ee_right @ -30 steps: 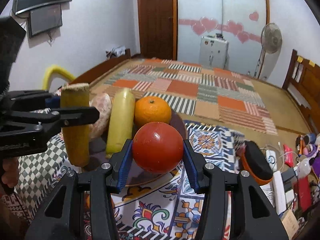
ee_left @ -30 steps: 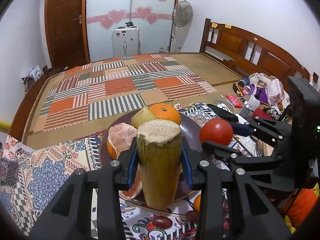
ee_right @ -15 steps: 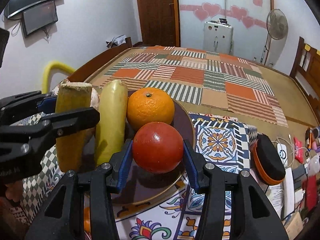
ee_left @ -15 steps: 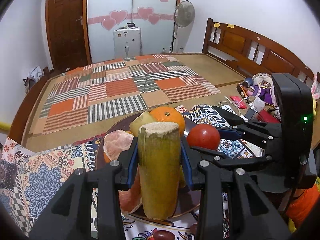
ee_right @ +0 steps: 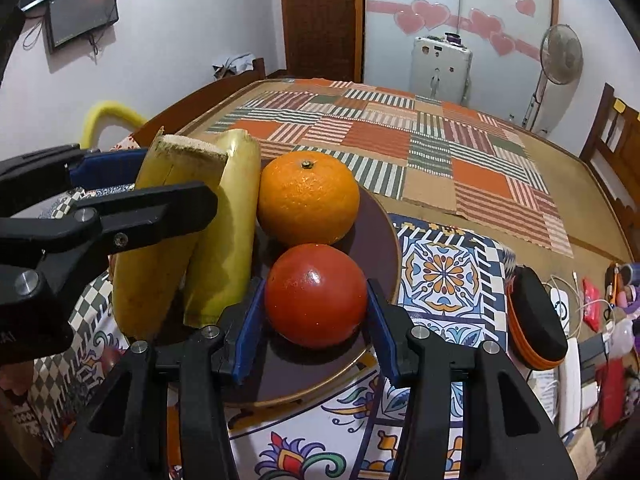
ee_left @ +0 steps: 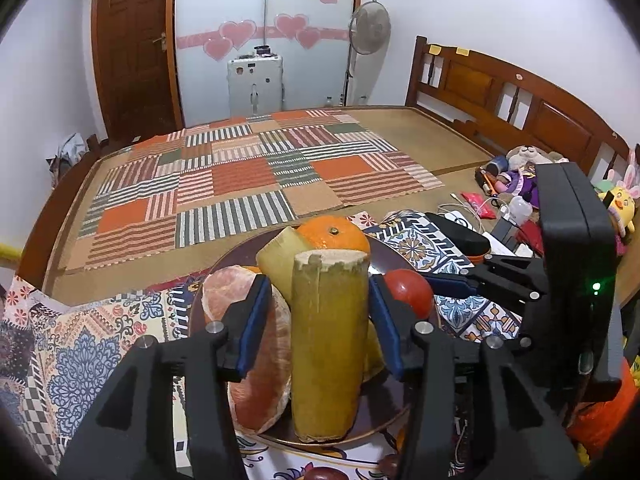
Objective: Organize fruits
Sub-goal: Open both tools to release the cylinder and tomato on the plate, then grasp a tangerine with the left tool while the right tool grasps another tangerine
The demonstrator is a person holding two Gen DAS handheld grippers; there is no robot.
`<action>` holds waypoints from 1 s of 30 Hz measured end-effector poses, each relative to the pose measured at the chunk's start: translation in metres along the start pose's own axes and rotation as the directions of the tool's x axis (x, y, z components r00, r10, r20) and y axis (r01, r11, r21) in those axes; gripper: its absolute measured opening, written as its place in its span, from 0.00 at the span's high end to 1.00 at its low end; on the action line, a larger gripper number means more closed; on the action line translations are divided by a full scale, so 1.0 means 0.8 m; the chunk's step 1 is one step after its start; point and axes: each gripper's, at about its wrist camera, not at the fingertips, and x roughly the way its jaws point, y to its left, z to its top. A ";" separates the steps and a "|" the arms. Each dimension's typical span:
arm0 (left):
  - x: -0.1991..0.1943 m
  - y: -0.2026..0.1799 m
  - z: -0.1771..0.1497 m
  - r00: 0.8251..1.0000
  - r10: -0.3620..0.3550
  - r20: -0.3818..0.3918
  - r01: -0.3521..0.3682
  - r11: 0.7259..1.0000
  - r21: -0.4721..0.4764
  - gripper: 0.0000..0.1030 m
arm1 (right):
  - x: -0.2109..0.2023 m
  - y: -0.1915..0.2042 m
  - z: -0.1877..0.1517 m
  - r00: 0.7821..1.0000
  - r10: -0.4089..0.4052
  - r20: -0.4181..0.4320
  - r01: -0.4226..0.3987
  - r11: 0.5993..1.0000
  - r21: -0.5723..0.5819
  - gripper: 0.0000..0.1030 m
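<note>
Left wrist view, left to right. A peeled citrus fruit (ee_left: 256, 344) lies at the 9 o'clock side of the dark round plate (ee_left: 372, 420). The left hand-held gripper (ee_left: 318, 328) straddles an upright yellow cane segment (ee_left: 328, 344), whose base rests on the plate. A narrow gap shows along the left blue pad, while the right pad looks to be against the cane, so whether the grip is clenched or released cannot be told. A second, paler cane segment (ee_left: 280, 256) leans just behind the first, toward 12 o'clock, with an orange (ee_left: 336, 236) beside it. At 3 o'clock the right hand-held gripper reaches in across the plate's edge around a red tomato (ee_left: 408, 292), partly hidden behind the left gripper's right finger. Cables, a black case (ee_left: 460, 232) and soft toys (ee_left: 616, 204) lie farther toward 3 o'clock.

Right wrist view, left to right. The left gripper's black finger (ee_right: 132, 216) crosses in front of the upright cane segment at 9 o'clock, hiding part of it; the paler segment leans against it. The orange sits on the plate at 12 o'clock, close behind the tomato. The right hand-held gripper (ee_right: 316, 316) brackets the tomato, which rests on the plate; thin gaps show between the blue pads and the fruit, so the grip appears released. A patterned cloth (ee_right: 440, 276) lies under the plate.
</note>
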 end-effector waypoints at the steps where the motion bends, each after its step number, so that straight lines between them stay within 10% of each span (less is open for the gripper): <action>1: 0.000 0.001 0.000 1.000 -0.004 -0.002 0.004 1.000 -0.006 0.52 | -0.001 -0.001 0.001 1.000 -0.003 0.004 0.003 1.000 0.000 0.53; 6: -0.005 0.006 0.000 1.000 -0.019 -0.010 0.019 0.999 -0.032 0.51 | -0.021 -0.002 0.003 0.998 -0.013 0.057 0.013 1.000 0.009 0.35; 30: -0.139 0.014 -0.067 0.997 0.060 0.052 -0.055 0.995 -0.085 0.45 | -0.117 0.062 -0.050 0.979 -0.030 0.200 0.031 1.000 0.000 0.35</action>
